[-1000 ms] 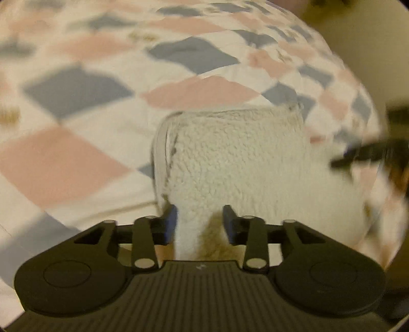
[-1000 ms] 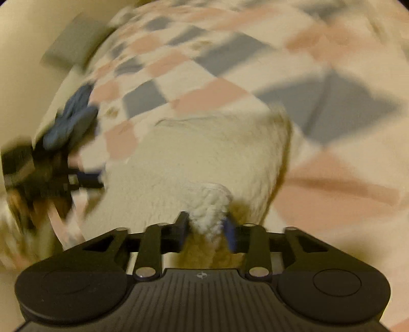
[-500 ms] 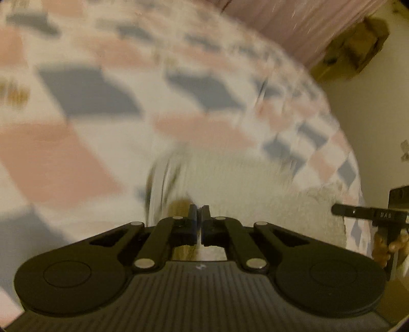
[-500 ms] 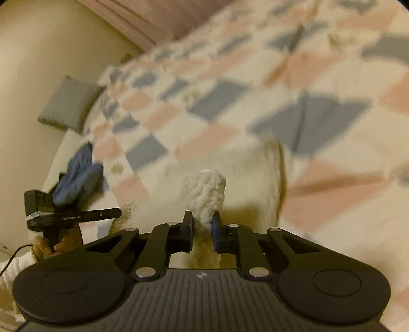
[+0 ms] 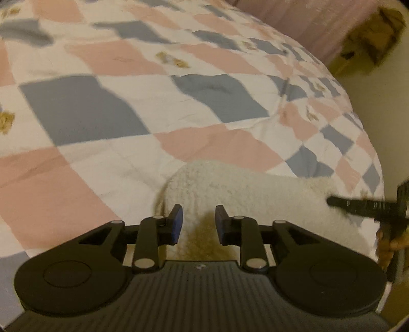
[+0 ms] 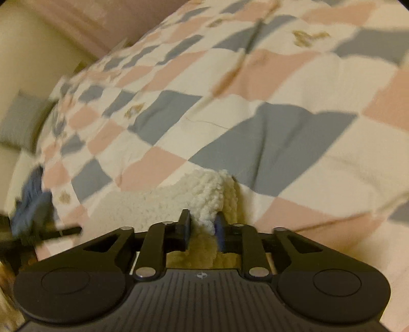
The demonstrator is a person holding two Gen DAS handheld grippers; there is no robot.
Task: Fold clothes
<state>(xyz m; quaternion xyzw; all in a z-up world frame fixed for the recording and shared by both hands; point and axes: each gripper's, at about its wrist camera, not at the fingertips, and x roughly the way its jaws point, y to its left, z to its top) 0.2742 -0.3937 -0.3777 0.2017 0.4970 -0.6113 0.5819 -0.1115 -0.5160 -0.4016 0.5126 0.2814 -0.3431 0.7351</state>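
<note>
A white fleece garment (image 5: pixel 255 194) lies folded on the checked quilt (image 5: pixel 102 115) near the bed's edge. My left gripper (image 5: pixel 198 222) is open just short of the garment's near edge, with only fleece showing beyond the gap. In the right wrist view the same fleece (image 6: pixel 153 204) bunches into an upright fold, and my right gripper (image 6: pixel 203 224) is shut on that fold. One finger of the right gripper (image 5: pixel 358 204) reaches over the fleece from the right, with a hand (image 5: pixel 391 245) behind it. The left gripper (image 6: pixel 51 233) is a dark blur at the left edge.
A blue garment (image 6: pixel 33 204) lies crumpled on the quilt (image 6: pixel 281 127) near the bed's left edge. A grey pillow (image 6: pixel 23 122) rests beyond it by the wall. A brown box (image 5: pixel 370 43) and a pink curtain (image 5: pixel 306 20) stand past the bed's far corner.
My left gripper was shut half a second ago and now stands open. Both grippers have dropped back toward the bed; the right still holds the fleece fold, its jaws slightly wider.
</note>
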